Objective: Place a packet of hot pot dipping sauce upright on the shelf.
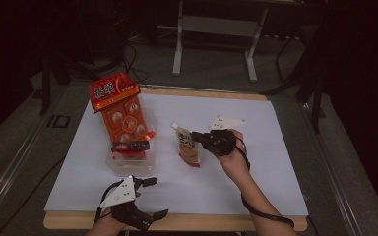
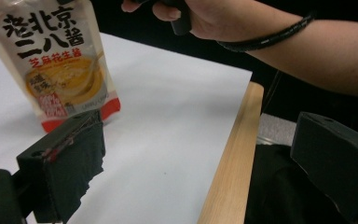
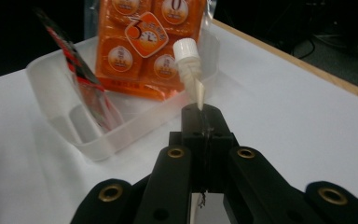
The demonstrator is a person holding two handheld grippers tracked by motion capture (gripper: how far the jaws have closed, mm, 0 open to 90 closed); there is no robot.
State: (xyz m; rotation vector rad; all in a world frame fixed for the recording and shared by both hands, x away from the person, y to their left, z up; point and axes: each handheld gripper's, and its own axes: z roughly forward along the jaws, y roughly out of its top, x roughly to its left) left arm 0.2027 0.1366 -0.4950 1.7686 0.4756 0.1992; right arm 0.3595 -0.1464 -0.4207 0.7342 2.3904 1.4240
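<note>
The right tool point(image 3: 200, 122) is clamping the spouted sauce pouch point(image 1: 189, 146) by its top edge, holding it above the table point(image 1: 270, 162); binning in the clear tray point(image 1: 128, 166) is pending. The left tool point(image 1: 150, 196) is resting apart, empty.

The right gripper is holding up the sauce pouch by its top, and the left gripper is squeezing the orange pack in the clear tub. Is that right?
Not quite. The right gripper does pinch the sauce pouch near its capped top, but the left gripper squeezes nothing: the high view shows its jaws open near the table's front edge, apart from the orange pack leaning in the clear tub.
</note>
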